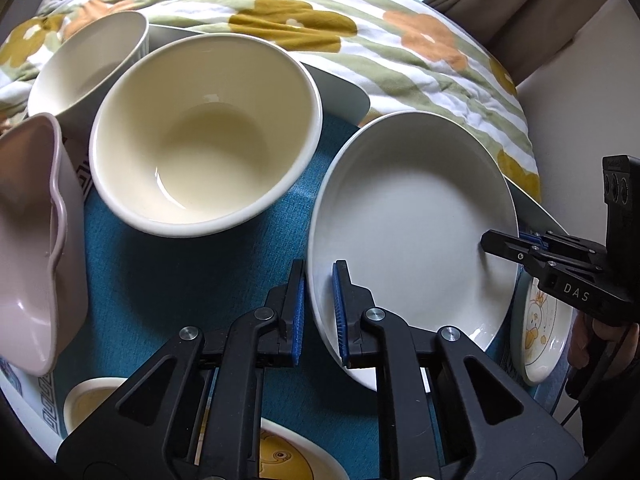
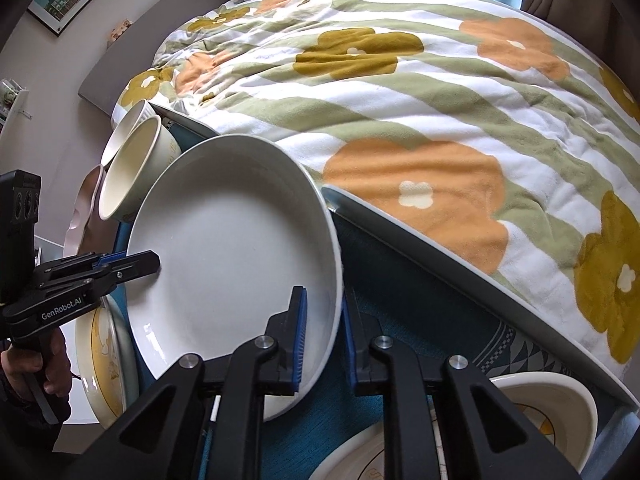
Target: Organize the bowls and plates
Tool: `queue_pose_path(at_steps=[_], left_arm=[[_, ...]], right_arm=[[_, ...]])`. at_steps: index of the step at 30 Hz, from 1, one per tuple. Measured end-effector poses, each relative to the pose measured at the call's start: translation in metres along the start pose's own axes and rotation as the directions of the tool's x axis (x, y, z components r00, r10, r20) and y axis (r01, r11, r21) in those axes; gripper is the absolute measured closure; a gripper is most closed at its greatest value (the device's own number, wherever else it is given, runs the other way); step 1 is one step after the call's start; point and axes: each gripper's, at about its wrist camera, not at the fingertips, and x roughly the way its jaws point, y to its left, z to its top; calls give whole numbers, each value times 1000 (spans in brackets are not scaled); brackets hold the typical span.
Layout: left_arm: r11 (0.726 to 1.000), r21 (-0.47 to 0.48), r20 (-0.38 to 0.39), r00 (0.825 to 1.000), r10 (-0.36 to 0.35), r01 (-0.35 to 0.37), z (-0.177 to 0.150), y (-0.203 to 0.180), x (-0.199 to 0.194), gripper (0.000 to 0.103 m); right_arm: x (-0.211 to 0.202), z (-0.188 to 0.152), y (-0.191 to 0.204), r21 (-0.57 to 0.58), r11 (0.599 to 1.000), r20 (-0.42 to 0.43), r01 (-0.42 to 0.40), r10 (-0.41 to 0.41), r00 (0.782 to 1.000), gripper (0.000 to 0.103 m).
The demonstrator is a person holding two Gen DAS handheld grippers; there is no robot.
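Left wrist view: both tongs, left gripper (image 1: 319,312) and right gripper (image 1: 505,240), pinch opposite rims of the white plate (image 1: 412,216); glazed, slippery, breakable.

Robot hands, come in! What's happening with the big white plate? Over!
Left gripper and right gripper both straddle the white plate's rim, opposite sides. Plate tilted. Cream bowl close beside.

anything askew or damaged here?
No damage or spills visible. One oddity: the white plate is tilted rather than flat, gripped on opposite rims by the left gripper and right gripper. The cream bowl sits upright.
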Motion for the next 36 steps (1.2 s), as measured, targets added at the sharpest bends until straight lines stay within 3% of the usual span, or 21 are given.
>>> queue_pose_path(at_steps=[19, 27, 36], left_arm=[[995, 97, 48, 998, -34, 30, -21, 6, -77, 92], [981, 185, 20, 998, -67, 62, -56, 36, -117, 92], [959, 268, -59, 995, -85, 97, -101, 92, -132, 92]], right_arm=[[-57, -21, 55, 42, 998, 76, 49, -52, 996, 88], [-75, -66, 111, 140, 989, 98, 46, -61, 993, 88], [-51, -129, 181, 289, 955, 70, 61, -85, 994, 88]])
